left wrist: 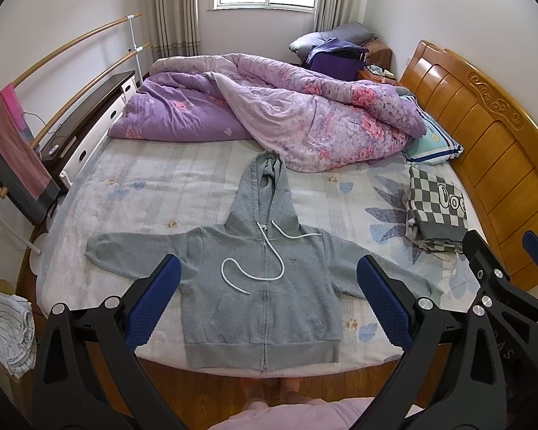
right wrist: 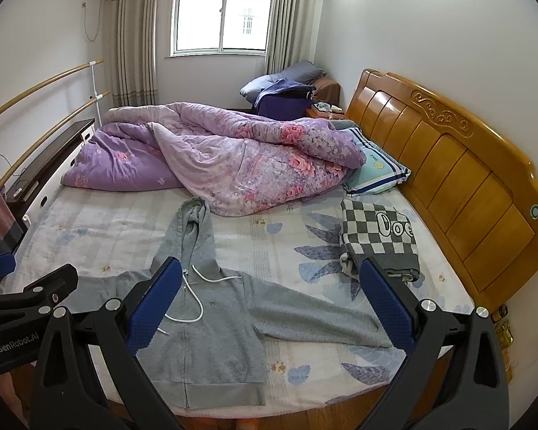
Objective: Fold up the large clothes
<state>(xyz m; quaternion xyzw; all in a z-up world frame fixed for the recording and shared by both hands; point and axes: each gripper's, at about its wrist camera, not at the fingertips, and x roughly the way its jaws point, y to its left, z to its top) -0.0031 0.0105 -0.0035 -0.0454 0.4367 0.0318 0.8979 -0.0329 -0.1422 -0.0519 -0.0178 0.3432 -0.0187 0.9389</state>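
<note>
A grey zip hoodie [left wrist: 262, 297] lies flat and face up on the bed, sleeves spread out to both sides, hood pointing away, white drawstring looped across the chest. It also shows in the right wrist view [right wrist: 211, 333]. My left gripper [left wrist: 269, 283] is open and empty, held above the hoodie's lower half near the bed's front edge. My right gripper [right wrist: 269, 286] is open and empty, held above the hoodie's right sleeve [right wrist: 322, 319]. The right gripper also shows at the right edge of the left wrist view [left wrist: 502, 265].
A crumpled purple floral quilt [left wrist: 269, 107] fills the far half of the bed. A folded grey-and-white checked garment [left wrist: 435, 211] lies by the wooden headboard [left wrist: 484, 125] at right. A dresser [left wrist: 86, 122] and rails stand at left. A cloth pile [left wrist: 10, 337] lies on the floor.
</note>
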